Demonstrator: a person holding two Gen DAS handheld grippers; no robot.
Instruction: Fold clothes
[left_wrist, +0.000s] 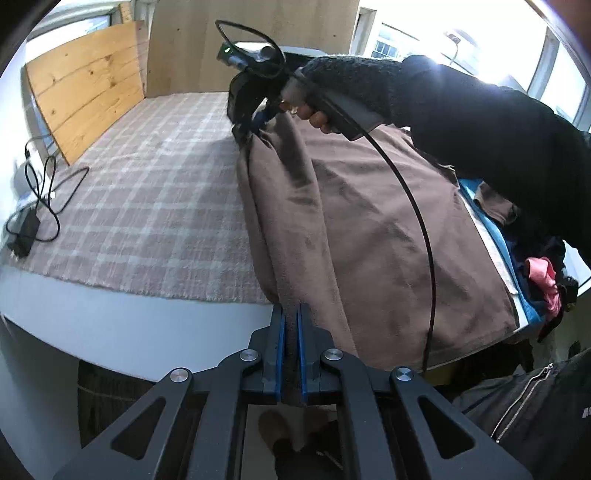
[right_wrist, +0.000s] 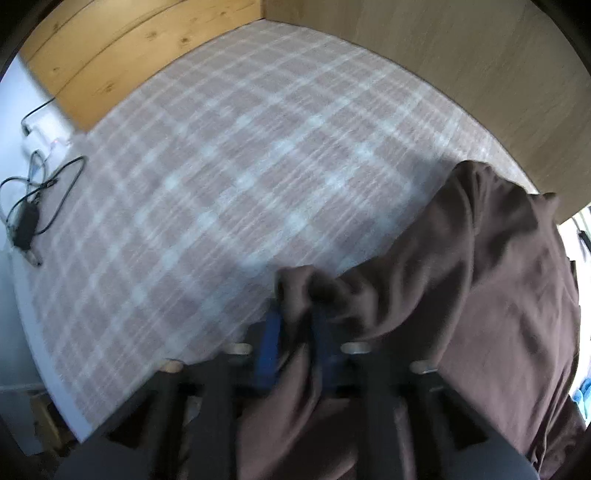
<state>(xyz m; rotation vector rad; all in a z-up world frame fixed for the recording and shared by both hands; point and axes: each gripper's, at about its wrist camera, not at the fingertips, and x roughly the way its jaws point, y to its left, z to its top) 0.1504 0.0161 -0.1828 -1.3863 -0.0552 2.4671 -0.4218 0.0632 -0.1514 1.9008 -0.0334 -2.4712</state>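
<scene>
A brown garment (left_wrist: 373, 229) lies spread over the right part of a pink plaid blanket (left_wrist: 155, 206) on the bed. My left gripper (left_wrist: 290, 314) is shut on the garment's near edge at the bed's front. My right gripper (left_wrist: 253, 127) shows in the left wrist view, held by a hand in a dark sleeve, shut on the garment's far edge and lifting it. In the blurred right wrist view the right gripper (right_wrist: 295, 314) pinches a bunch of the brown garment (right_wrist: 498, 288) above the plaid blanket (right_wrist: 229, 177).
A black charger and cables (left_wrist: 33, 206) lie at the blanket's left edge. A wooden board (left_wrist: 85, 85) leans at the back left. A pile of other clothes, blue and pink (left_wrist: 535, 266), sits to the right. Slippers (left_wrist: 288, 432) are on the floor below.
</scene>
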